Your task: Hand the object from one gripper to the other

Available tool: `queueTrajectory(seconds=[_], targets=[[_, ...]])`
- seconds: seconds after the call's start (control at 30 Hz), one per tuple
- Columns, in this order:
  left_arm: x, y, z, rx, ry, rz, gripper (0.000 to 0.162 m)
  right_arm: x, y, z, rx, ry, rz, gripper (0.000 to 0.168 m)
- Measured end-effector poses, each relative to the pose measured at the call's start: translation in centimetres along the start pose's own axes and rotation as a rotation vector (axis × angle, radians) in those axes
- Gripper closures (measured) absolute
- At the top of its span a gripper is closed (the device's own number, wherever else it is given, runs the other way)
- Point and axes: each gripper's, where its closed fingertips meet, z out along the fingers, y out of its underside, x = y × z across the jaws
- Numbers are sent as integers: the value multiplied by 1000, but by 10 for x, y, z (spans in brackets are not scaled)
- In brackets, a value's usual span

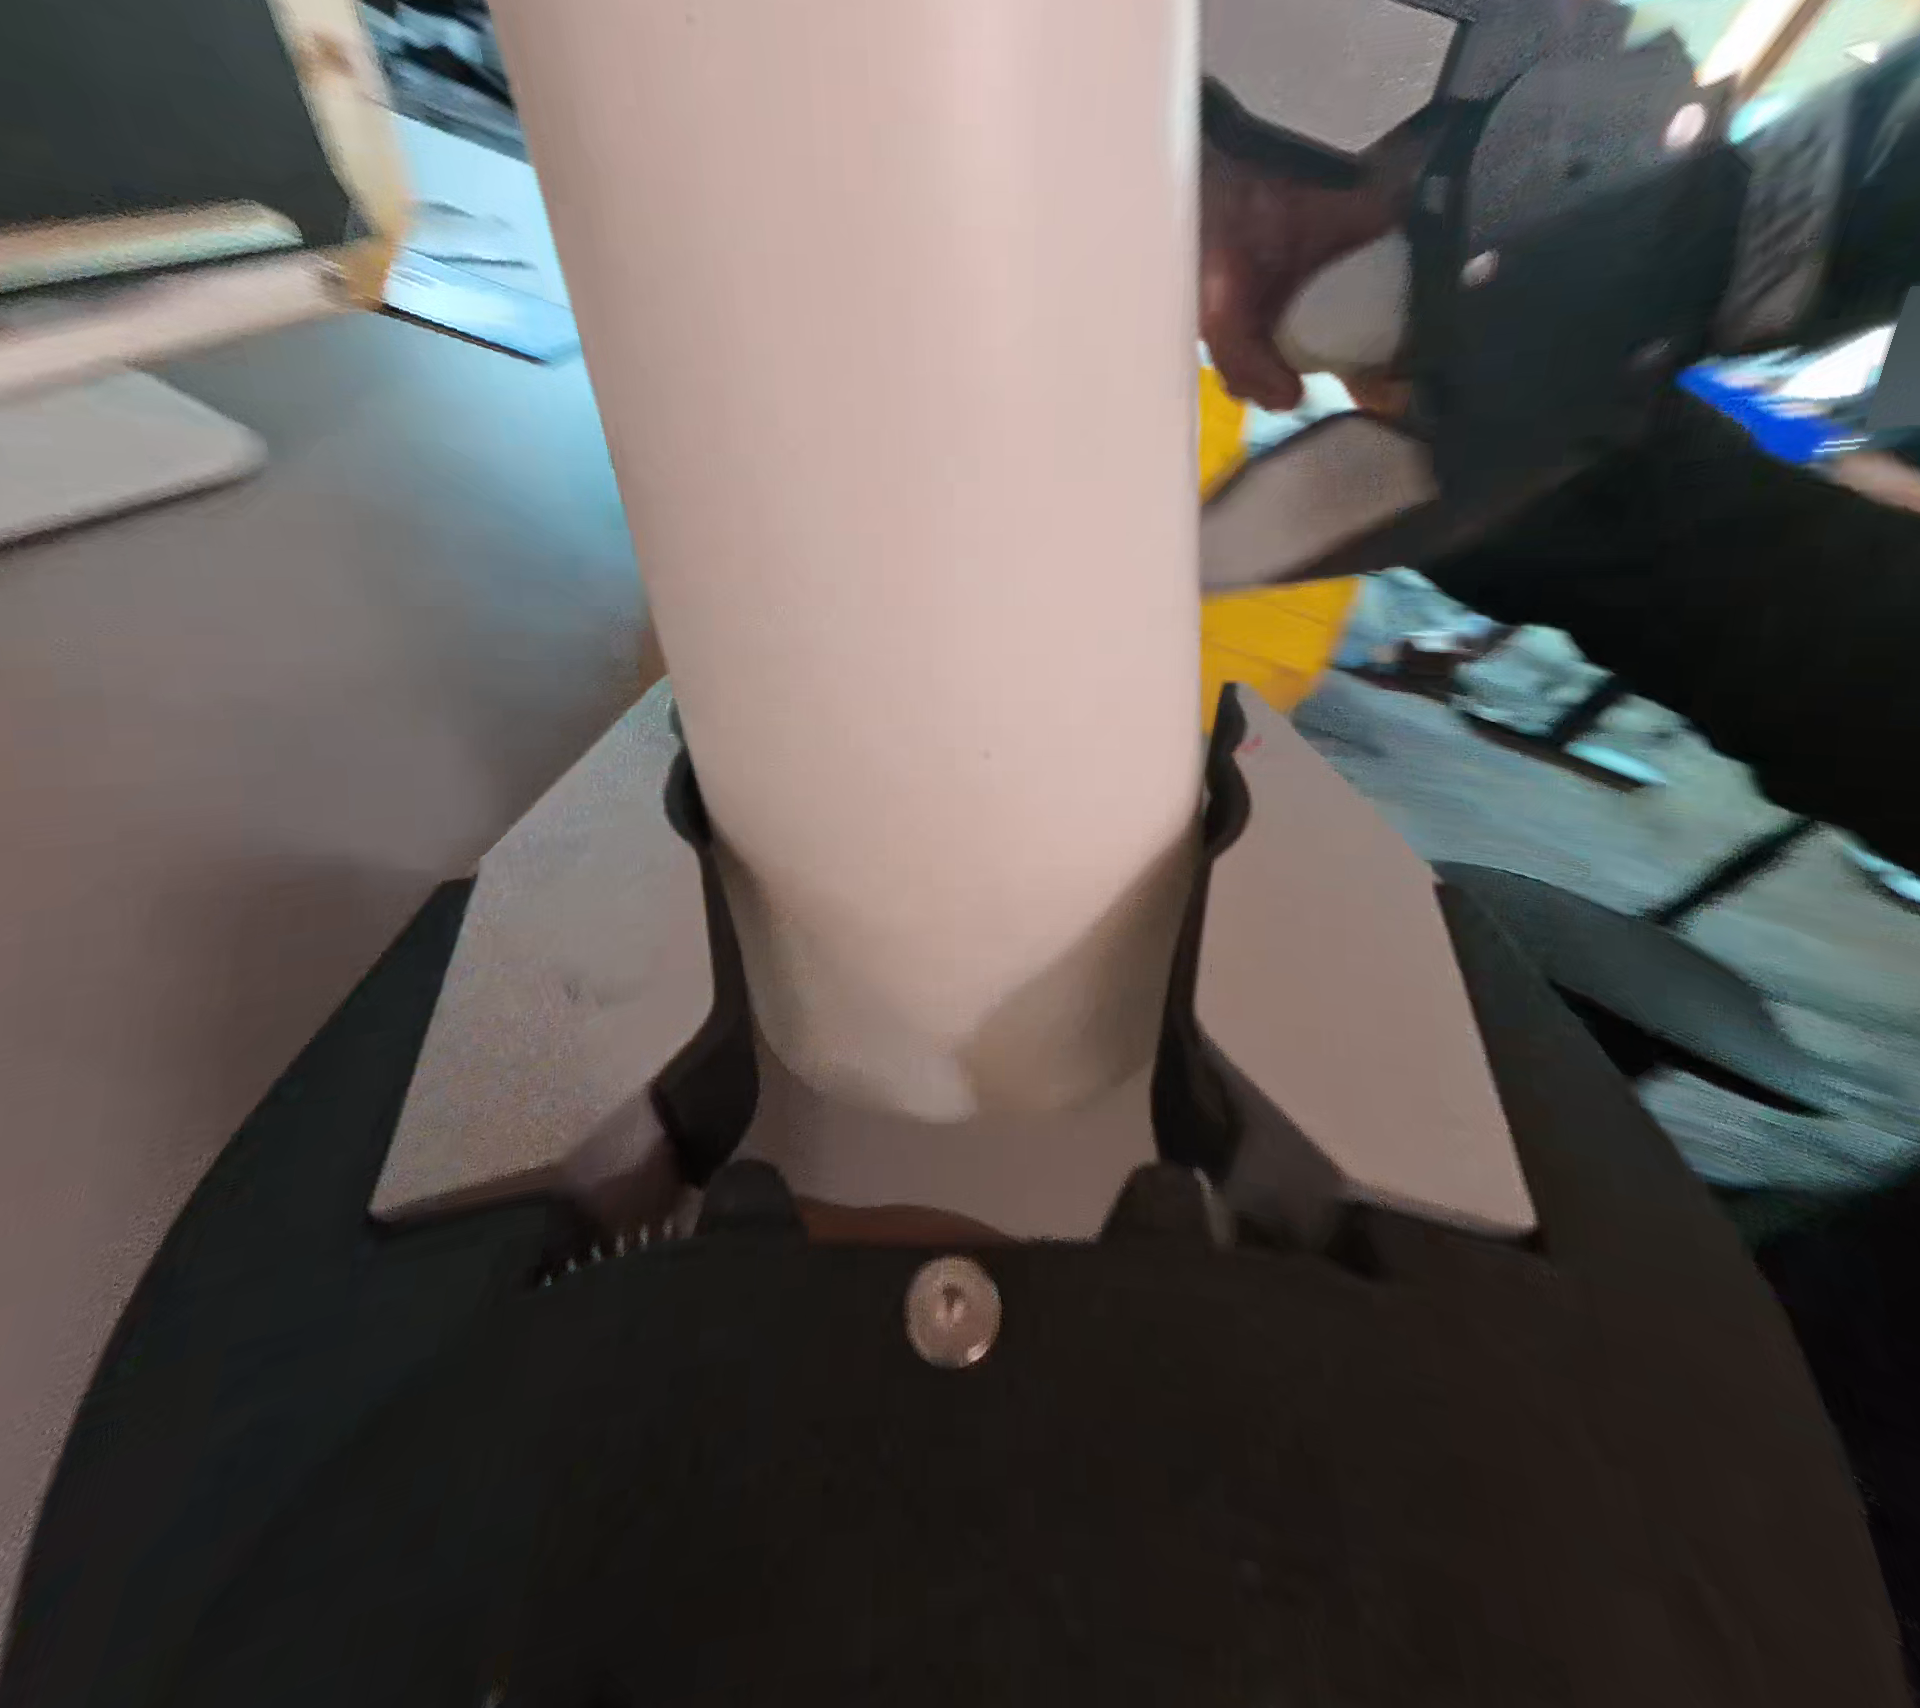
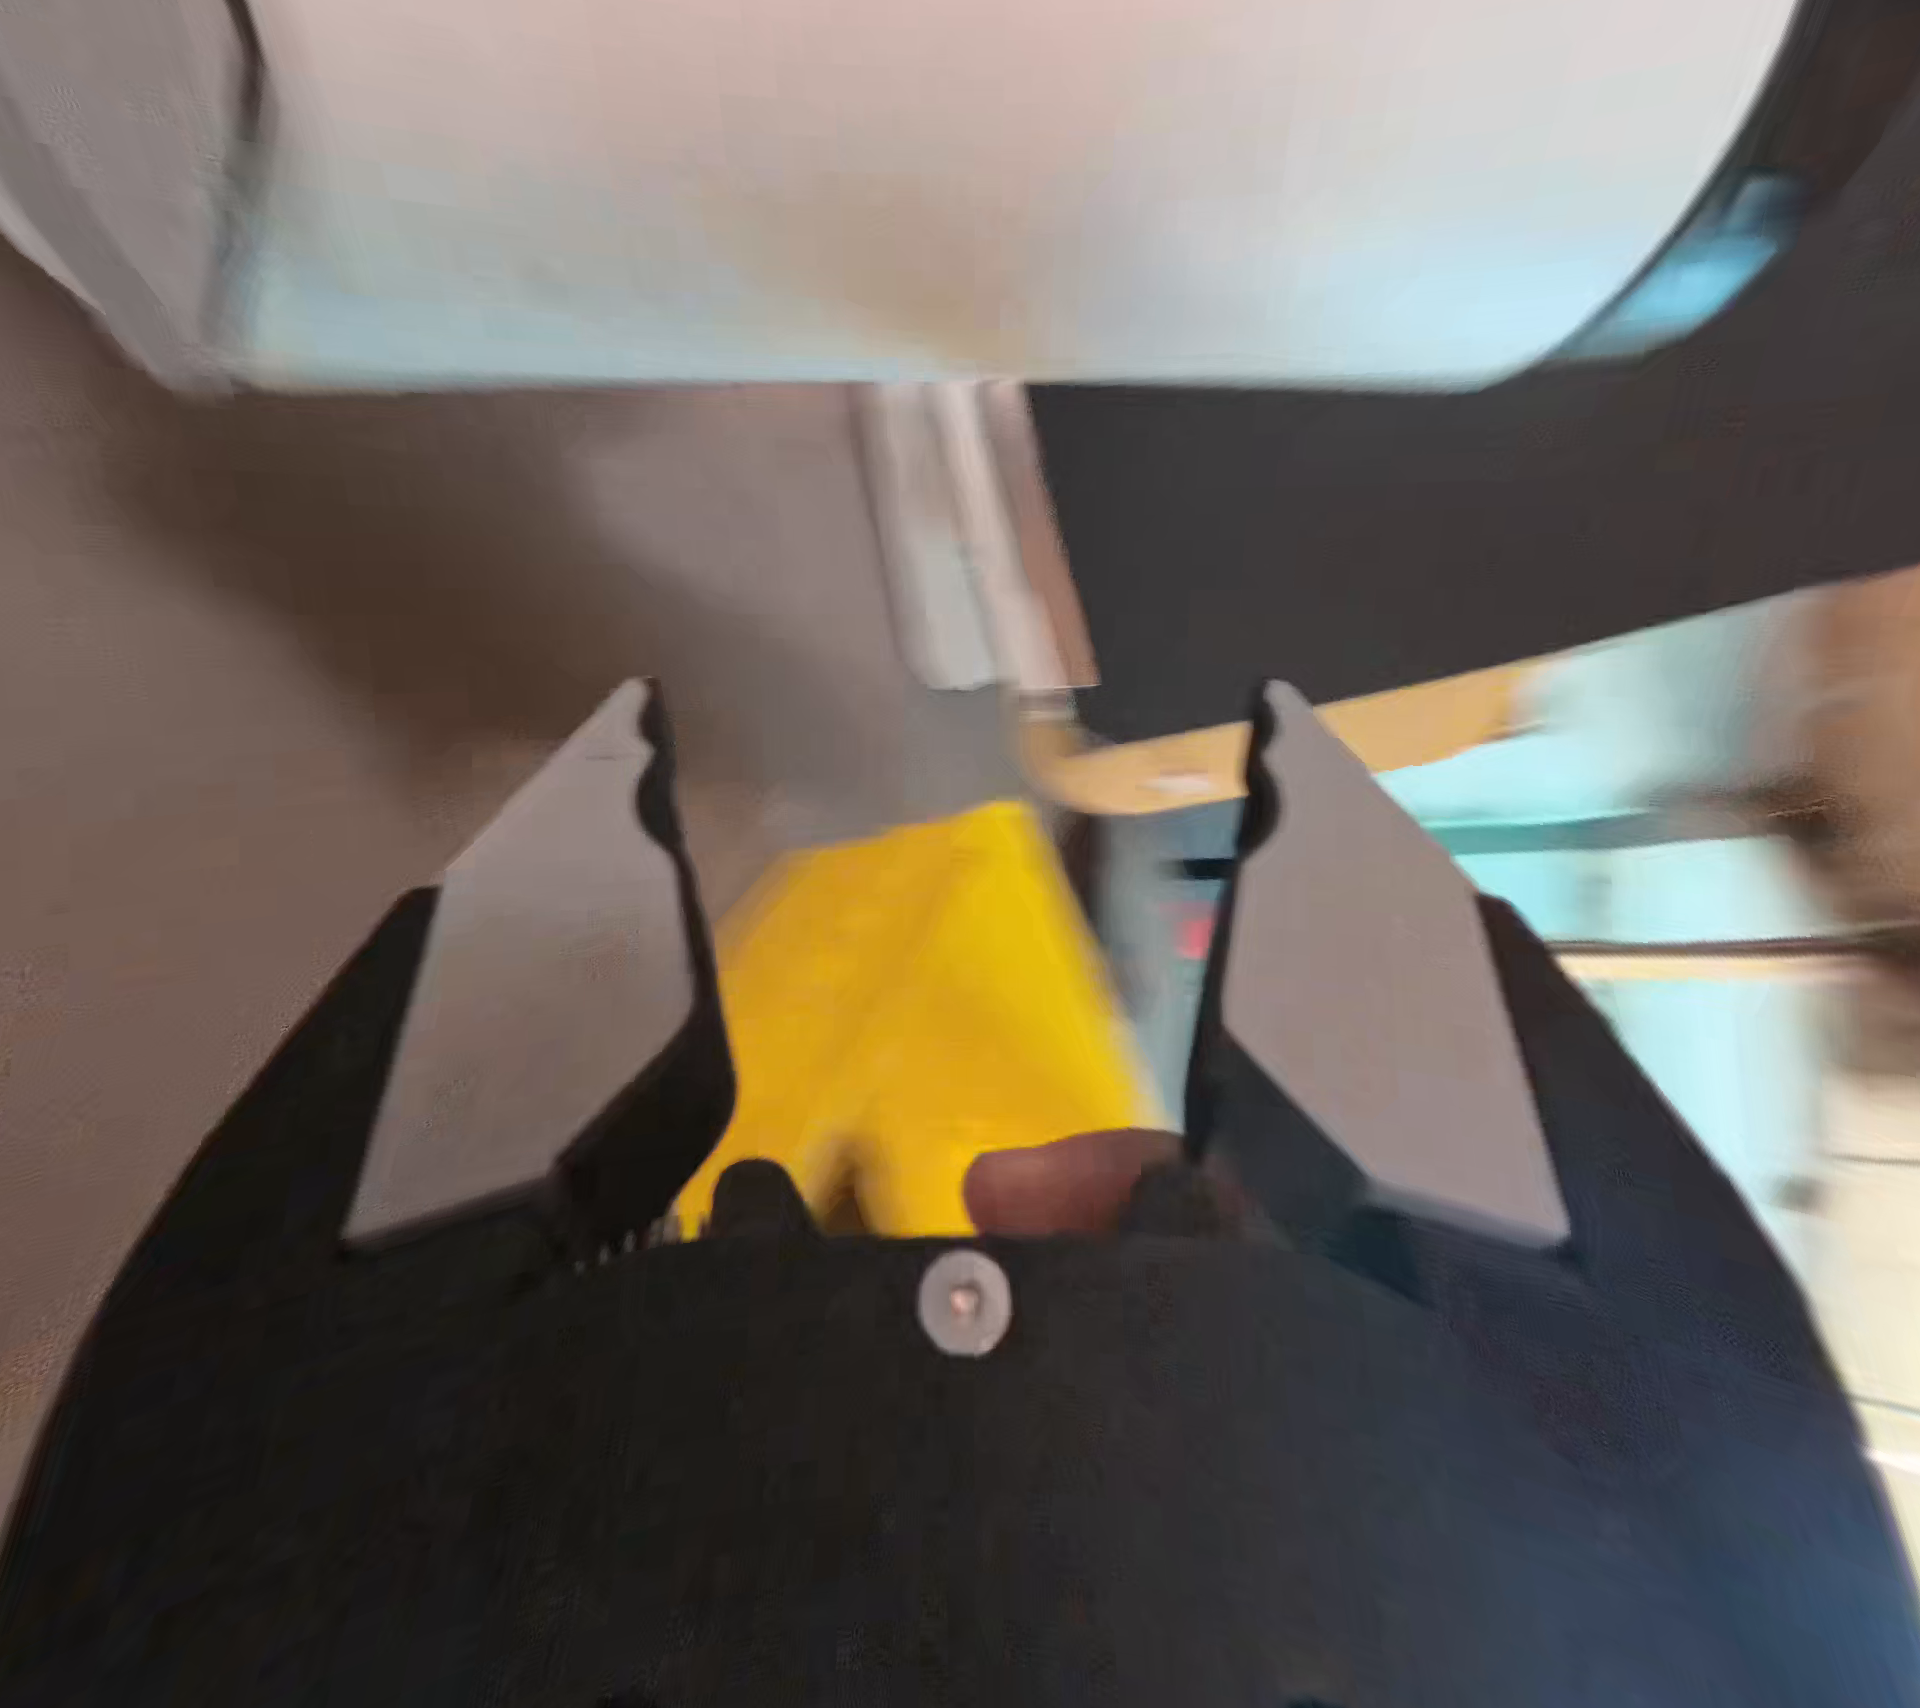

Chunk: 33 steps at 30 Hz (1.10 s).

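Two grippers shared the scene around one pale pink cylinder (image 1: 883,411). The left gripper (image 1: 951,754) clenched the cylinder's lower end between both black inner pads, the tube rising away from it past the top edge of the left wrist view. The right gripper (image 2: 956,723) stood spread and empty just below the cylinder (image 2: 935,100), which lay crosswise above its fingertips without touching them. A yellow block (image 2: 935,983) showed blurred between the right gripper's fingers, beneath the cylinder.
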Motion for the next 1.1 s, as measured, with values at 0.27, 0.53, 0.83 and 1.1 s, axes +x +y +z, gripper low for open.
queueTrajectory(seconds=[0.27,0.53,0.83,1.1], targets=[[-6,-24,-8,74,-378,631,70,-5,-72,-12,530,-572,1440,46],[-10,-14,-3,16,-469,865,69,-3,-84,-1,904,-709,1757,54],[-4,-21,-12,78,-238,477,85,20,-73,-21,617,-145,906,72],[57,-33,-43,131,504,-201,61,52,-42,-24,127,497,-354,72]])
